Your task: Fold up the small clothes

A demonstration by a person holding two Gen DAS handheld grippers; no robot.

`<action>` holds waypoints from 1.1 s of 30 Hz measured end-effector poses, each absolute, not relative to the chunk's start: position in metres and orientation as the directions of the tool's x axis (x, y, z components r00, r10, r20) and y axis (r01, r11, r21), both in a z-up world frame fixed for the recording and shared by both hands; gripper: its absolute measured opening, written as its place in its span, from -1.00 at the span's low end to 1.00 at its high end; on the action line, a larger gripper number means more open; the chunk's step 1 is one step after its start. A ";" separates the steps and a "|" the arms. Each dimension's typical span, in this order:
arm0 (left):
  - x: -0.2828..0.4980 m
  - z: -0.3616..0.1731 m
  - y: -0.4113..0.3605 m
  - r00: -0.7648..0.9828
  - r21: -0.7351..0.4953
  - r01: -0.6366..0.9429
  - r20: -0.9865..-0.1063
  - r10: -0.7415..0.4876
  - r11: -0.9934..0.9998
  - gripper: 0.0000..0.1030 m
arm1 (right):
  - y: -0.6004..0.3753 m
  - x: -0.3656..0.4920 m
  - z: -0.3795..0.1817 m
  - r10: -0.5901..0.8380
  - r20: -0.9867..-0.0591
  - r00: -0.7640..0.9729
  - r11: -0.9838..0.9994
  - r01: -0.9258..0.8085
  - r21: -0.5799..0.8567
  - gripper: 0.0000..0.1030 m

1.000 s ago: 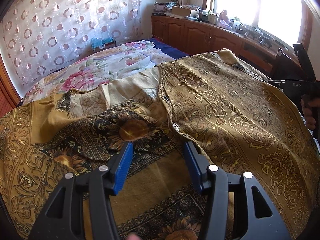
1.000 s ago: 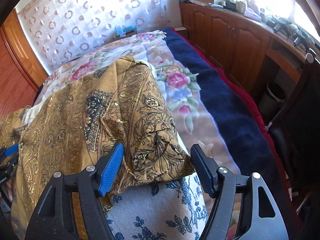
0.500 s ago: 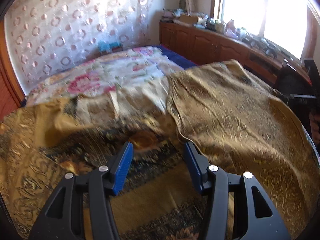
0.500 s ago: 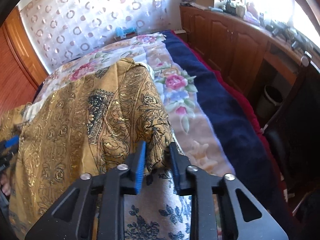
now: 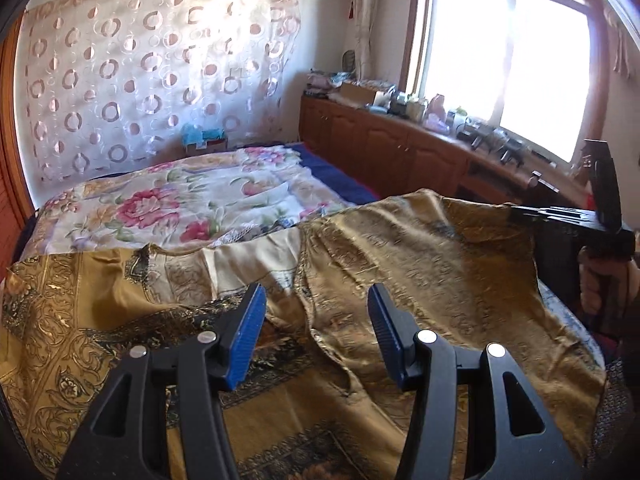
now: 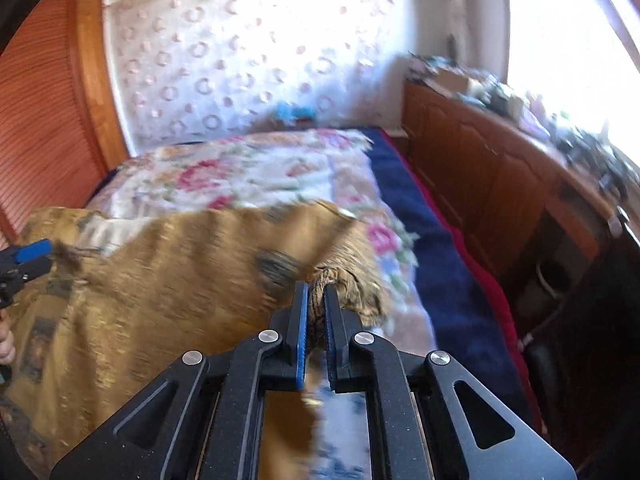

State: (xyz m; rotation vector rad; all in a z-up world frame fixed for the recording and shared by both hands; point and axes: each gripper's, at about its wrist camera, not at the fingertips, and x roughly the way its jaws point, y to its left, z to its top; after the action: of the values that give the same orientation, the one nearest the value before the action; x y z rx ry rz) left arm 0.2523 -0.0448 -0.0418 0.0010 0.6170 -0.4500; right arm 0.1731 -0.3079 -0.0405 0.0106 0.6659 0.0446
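floral bedspread [image 5: 192, 200] beyond lies open; wooden cabinets [image 6: 480, 176] close off the right side.

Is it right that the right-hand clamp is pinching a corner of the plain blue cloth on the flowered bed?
Not quite. The cloth is gold with a dark paisley print, not plain blue. The right wrist view shows the right gripper shut on a corner of this gold garment, which lies on the flowered bedspread.

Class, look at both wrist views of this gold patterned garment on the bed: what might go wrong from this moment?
1. The right hand-held gripper pinches only a small bunch of the gold garment; it may slip out.
2. The left hand-held gripper stands open over the cloth, so one-sided pulling might drag or skew the garment.
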 end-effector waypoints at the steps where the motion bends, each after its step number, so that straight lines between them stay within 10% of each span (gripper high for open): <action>1: 0.248 -0.039 -0.045 0.729 -0.122 0.409 -0.552 -0.404 0.904 0.02 | -0.299 0.172 -0.037 0.064 -0.611 0.789 0.998 -0.067 0.018 -0.90; 12: 0.226 -0.030 -0.032 0.771 -0.114 0.378 -0.510 -0.381 0.919 0.02 | -0.215 0.174 -0.072 0.213 -0.701 0.680 0.962 -0.272 0.029 -0.85; 17: 0.229 -0.039 -0.023 0.752 -0.143 0.362 -0.539 -0.380 0.921 0.02 | -0.219 0.171 -0.076 0.189 -0.712 0.676 0.968 -0.250 0.019 -0.09; 33: 0.226 -0.041 -0.024 0.755 -0.121 0.351 -0.550 -0.357 0.929 0.02 | -0.267 0.231 -0.089 0.124 -0.738 0.663 0.992 -0.077 0.097 -0.07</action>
State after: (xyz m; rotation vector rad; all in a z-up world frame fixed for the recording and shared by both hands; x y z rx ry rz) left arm 0.2257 -0.0243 -0.0410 -0.0103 0.6015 -0.3858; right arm 0.2312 -0.2667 -0.0889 0.0589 0.8379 0.1136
